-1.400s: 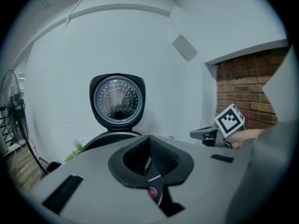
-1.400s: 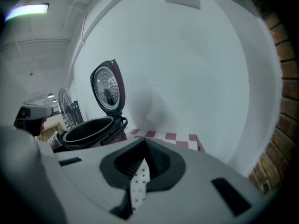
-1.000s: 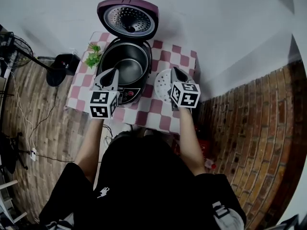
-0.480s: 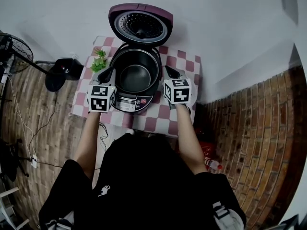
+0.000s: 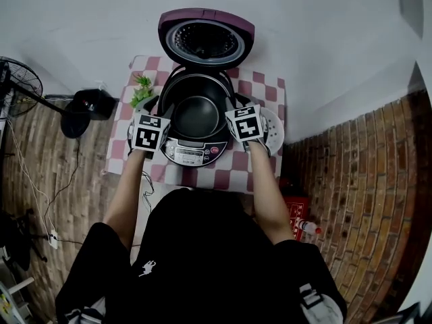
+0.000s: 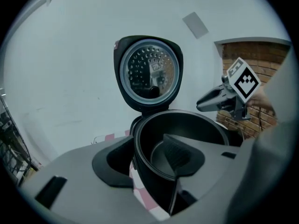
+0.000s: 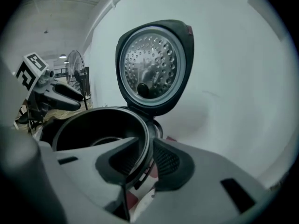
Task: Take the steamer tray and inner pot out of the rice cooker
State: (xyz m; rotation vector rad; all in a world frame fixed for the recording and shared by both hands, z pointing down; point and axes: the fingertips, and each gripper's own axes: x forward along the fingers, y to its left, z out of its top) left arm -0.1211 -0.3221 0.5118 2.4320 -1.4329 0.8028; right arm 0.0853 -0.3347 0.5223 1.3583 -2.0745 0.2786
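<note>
- Your left gripper [image 6: 148, 146] has its jaws opening and already wide. They straddle the near rim of the dark, round, non-stick metal inner pot [image 6: 187, 125], one jaw outside the wall and one inside, and neither pad presses on it.
- Your right gripper [image 7: 145, 146] has its jaws opening too, but only a little apart. They straddle the opposite rim closely, and as far as I can tell they have no hold on it yet.
- The inner pot [image 5: 196, 113] sits down in the black-bodied rice cooker [image 5: 192, 155] and is not yet lifted. It looks empty, with a smooth dark interior and a thin rolled rim.
- Expect the pot to be stiff and fairly light. The coated wall is probably slick, so a pinch on the wall alone may slide.
- Take hold at the rim on two opposite sides, where your jaws already stand. Close firmly and raise it level, so it does not tip or scrape the cooker's wall.
- The plum-coloured hinged lid [image 5: 206, 39] stands upright behind the pot and looks clear of a straight lift.
- The white, round, perforated steamer tray [image 5: 272, 128] already lies on the pink-and-white checked bench [image 5: 263, 86], just right of the cooker. It looks like thin, light plastic.
</note>
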